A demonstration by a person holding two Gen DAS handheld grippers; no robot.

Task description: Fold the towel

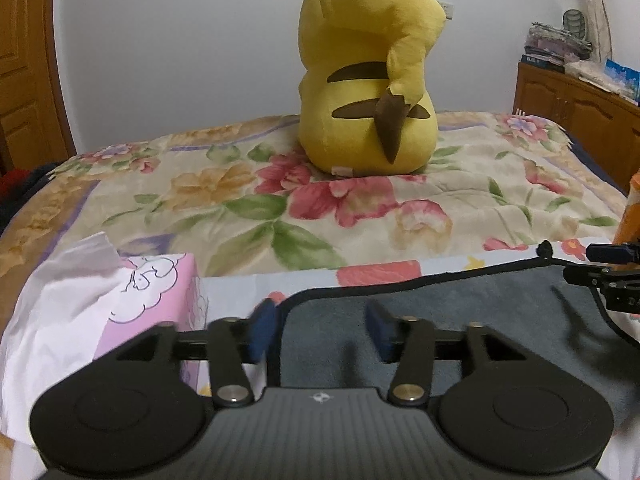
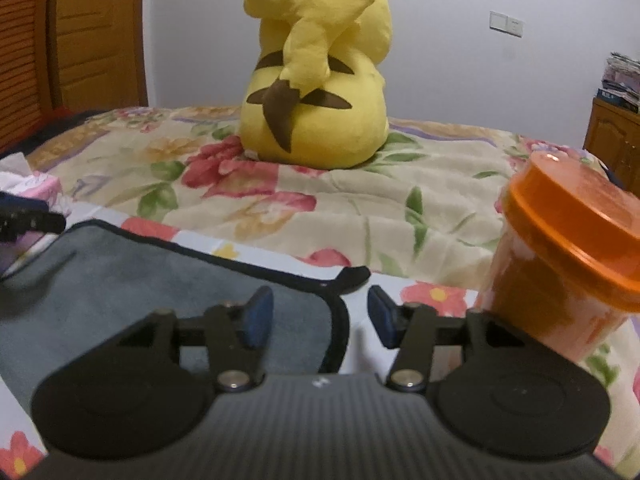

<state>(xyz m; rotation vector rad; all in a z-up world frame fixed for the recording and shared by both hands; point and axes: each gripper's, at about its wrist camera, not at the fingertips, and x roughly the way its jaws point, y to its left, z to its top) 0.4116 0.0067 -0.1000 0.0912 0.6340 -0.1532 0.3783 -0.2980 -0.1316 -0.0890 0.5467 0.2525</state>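
Towel (image 1: pixel 460 320), grey with a black hem, lies flat on a white flowered cloth (image 2: pixel 400 292) at the near edge of the bed (image 1: pixel 280 208), with both grippers low over it. The left gripper (image 1: pixel 322 330) has its blue pads well apart, straddling the towel's left far corner: the black hem curves between the two fingers, one pad outside the cloth and the other over the grey pile. Nothing is pinched between them. The right gripper (image 2: pixel 320 320) is likewise spread wide at the towel's right far corner, its left pad over the grey surface and its right pad over the flowered cloth just past the hem; a small black loop (image 2: pixel 354 276) sticks out from that corner, just ahead of the gap. Whether either gripper's pads touch the fabric cannot be told.

A pink tissue box (image 1: pixel 160 292) with white tissue (image 1: pixel 68 308) pulled up from it sits at the left near corner of the bed, just beside the towel's left edge. An orange-lidded jar (image 2: pixel 568 252) stands at the right near corner, close to the right gripper. Farther back, near the middle of the flowered quilt, a yellow plush toy (image 1: pixel 368 80) sits upright with its back to the cameras. A wooden cabinet (image 1: pixel 580 116) stands along the right wall with stacked papers (image 1: pixel 556 44) on top.
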